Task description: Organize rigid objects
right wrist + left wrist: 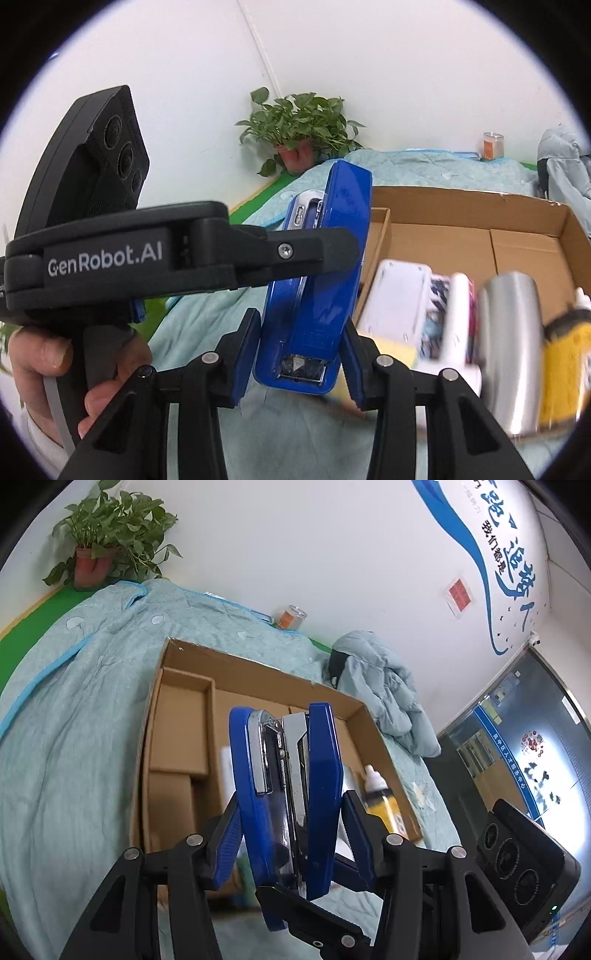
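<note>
A blue stapler (321, 775) with chrome inner parts, its two arms spread in a V, is held in the air over the near edge of a cardboard box (258, 668). My left gripper (291, 801) is shut on it, pads against its two blue arms. My right gripper (301, 325) is shut on the stapler (317, 295) near its hinge end. In the right wrist view the left gripper (332, 251) reaches in from the left across the stapler. A person's hand (48, 354) holds its handle. The right gripper's body (524, 864) shows at lower right in the left wrist view.
The box (461, 199) lies on a light blue quilt (74, 720) and holds a yellow bottle (384, 797), a silver cylinder (513, 332) and a white case (399, 299), all blurred. A potted plant (99, 550), a jar (291, 616) and a crumpled jacket (384, 686) stand by the wall.
</note>
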`<state>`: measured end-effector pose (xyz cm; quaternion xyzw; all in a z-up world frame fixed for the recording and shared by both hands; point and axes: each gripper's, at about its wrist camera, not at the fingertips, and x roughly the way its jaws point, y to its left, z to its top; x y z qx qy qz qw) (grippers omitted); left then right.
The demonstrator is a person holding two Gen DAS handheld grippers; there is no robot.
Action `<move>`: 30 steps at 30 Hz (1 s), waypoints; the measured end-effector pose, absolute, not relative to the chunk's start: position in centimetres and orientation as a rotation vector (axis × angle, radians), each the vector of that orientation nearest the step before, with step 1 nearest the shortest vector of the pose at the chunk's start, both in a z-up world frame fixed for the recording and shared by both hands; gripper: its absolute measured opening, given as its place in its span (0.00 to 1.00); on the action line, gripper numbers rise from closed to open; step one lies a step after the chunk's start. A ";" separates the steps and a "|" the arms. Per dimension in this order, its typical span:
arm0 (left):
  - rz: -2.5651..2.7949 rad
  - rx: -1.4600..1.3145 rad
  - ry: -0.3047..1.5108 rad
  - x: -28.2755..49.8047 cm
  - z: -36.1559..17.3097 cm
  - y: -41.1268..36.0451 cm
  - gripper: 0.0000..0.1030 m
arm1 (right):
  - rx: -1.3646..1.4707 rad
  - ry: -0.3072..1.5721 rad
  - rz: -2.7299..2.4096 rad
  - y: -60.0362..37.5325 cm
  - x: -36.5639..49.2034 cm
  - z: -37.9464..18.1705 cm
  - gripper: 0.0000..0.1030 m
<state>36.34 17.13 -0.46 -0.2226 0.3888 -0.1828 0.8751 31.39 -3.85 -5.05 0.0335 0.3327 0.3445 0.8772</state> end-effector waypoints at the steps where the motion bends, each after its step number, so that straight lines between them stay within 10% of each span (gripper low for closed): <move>1: -0.374 -0.472 0.820 37.3 -0.6 17.8 0.47 | 0.078 0.703 0.714 -3.4 32.1 -5.0 0.39; 8: -0.302 -0.435 0.937 41.9 -3.5 19.1 0.51 | 0.177 0.837 0.716 -1.7 36.0 -7.4 0.40; 11: -0.182 -0.391 0.892 42.0 -4.1 19.6 0.77 | 0.163 0.856 0.667 -0.8 36.8 -8.4 0.46; 15: -0.153 -0.368 0.827 40.2 -3.2 20.2 0.83 | 0.178 0.817 0.661 -1.8 35.6 -8.1 0.80; 30: 0.153 -0.054 0.480 26.2 -3.4 7.7 1.00 | -0.024 0.685 0.335 -13.9 27.0 -9.7 0.81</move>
